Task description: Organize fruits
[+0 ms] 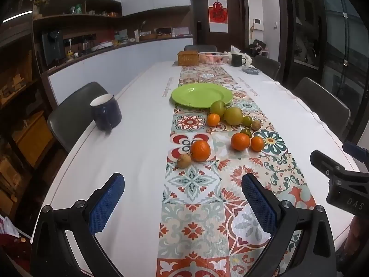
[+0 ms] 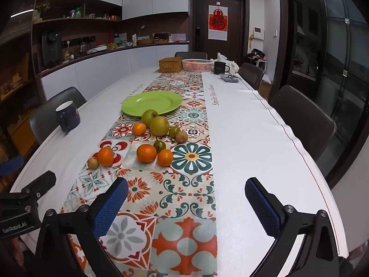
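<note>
Blue ribbed pads front the left gripper (image 1: 183, 204), its black jaws spread wide with nothing between them, tilted down over the patterned runner (image 1: 198, 207) on the long white table (image 1: 129, 152). Same story for the right gripper (image 2: 186, 205): wide apart, empty, hanging low above the near end where the bright tiled print meets plain white cloth. Ahead lies the fruit, all loose on the runner: a round orange (image 1: 200, 150) touching a small brown kiwi (image 1: 184, 160) on the near left, two more oranges (image 1: 240, 141) side by side to the right, a dark green tomato (image 1: 246, 132) just behind them. Farther on, two big yellow-green apples (image 1: 233, 115) touch, flanked by small fruit. Beyond sits the glossy green plate (image 1: 201, 95), bare. A dark blue mug (image 1: 106, 114) stands well off left, near the table edge.
</note>
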The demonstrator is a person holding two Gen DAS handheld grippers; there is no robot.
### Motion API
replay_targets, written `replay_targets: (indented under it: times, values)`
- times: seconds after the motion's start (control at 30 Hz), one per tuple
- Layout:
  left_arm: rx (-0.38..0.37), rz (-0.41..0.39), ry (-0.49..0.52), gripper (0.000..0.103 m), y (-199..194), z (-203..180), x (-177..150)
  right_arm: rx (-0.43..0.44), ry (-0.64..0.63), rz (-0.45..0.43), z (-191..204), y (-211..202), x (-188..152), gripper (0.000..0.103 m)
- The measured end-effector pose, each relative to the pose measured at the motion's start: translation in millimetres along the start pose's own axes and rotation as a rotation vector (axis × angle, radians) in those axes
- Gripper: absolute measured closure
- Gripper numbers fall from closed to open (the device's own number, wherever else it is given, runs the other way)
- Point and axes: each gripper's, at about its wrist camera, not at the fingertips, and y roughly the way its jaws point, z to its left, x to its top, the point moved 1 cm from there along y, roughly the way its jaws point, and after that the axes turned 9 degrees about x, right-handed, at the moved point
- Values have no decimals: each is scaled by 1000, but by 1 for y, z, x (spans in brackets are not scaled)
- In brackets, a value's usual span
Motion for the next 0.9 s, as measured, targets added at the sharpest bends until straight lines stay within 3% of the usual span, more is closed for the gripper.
replay_targets:
  times: [0.17, 0.9]
  values:
    - [14, 23, -17, 0, -1, 3, -4, 3, -4, -2, 1, 0, 0, 1]
    - [25, -8, -31, 0, -6, 9, -1, 4, -4, -4, 2, -1, 0, 1]
